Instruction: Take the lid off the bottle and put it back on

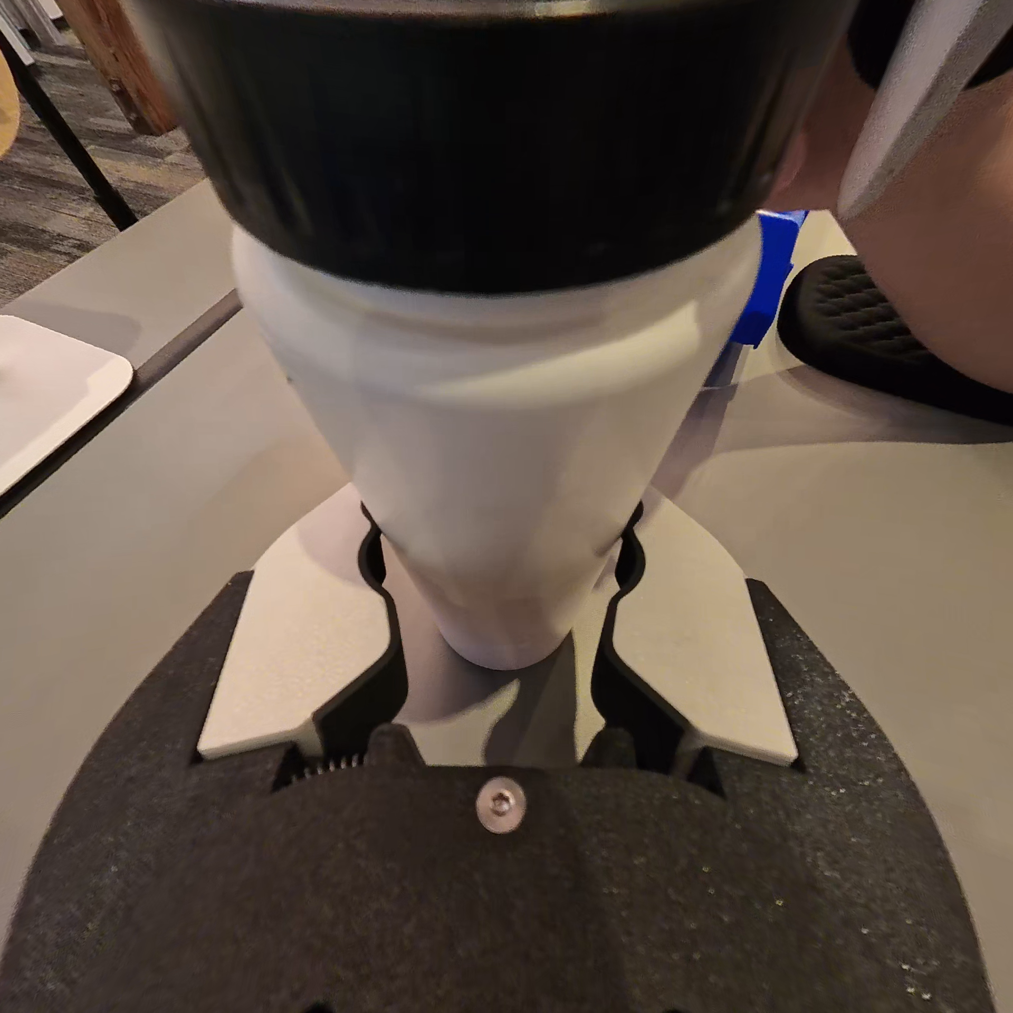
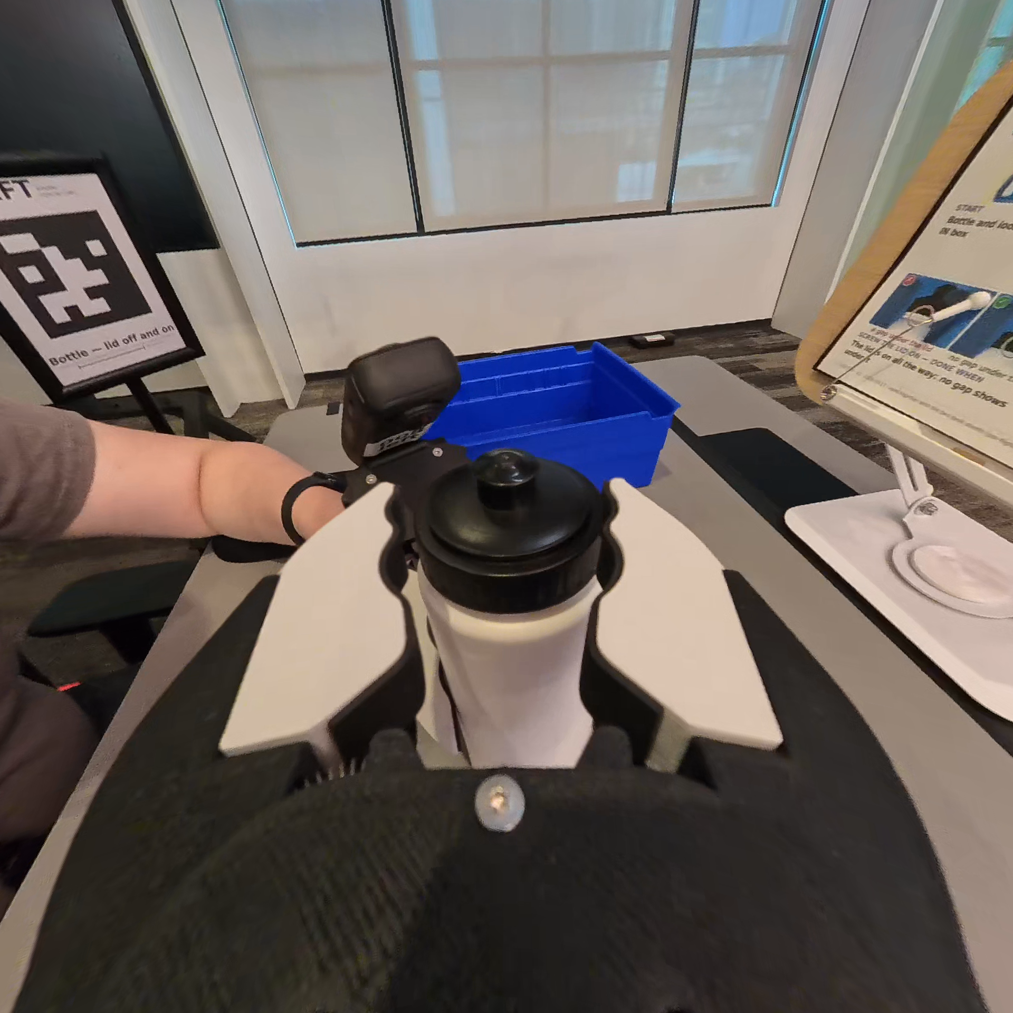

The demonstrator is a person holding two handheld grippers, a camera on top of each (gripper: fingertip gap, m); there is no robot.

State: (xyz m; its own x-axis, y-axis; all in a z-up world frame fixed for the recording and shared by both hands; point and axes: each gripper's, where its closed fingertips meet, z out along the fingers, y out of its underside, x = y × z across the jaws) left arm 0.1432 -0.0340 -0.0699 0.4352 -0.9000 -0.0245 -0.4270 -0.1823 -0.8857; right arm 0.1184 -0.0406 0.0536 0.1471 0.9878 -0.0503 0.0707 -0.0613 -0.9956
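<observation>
Basically upright, the white plastic squeeze bottle [image 2: 510,674] stood on the grey desk [image 1: 164,493], long axis vertical, black screw-on lid [image 2: 507,526] still on top. Left hand-held gripper [image 1: 501,553] was closed around the lower body, base just ahead of its fingers. Right hand-held gripper [image 2: 501,540] sat higher, jaws flanking the lid's sides; contact looked likely, though blur left it unclear. Right one was nearer the lid, so unscrewing probably fell to it. Blue plastic bin [image 2: 559,416] lay beyond.
</observation>
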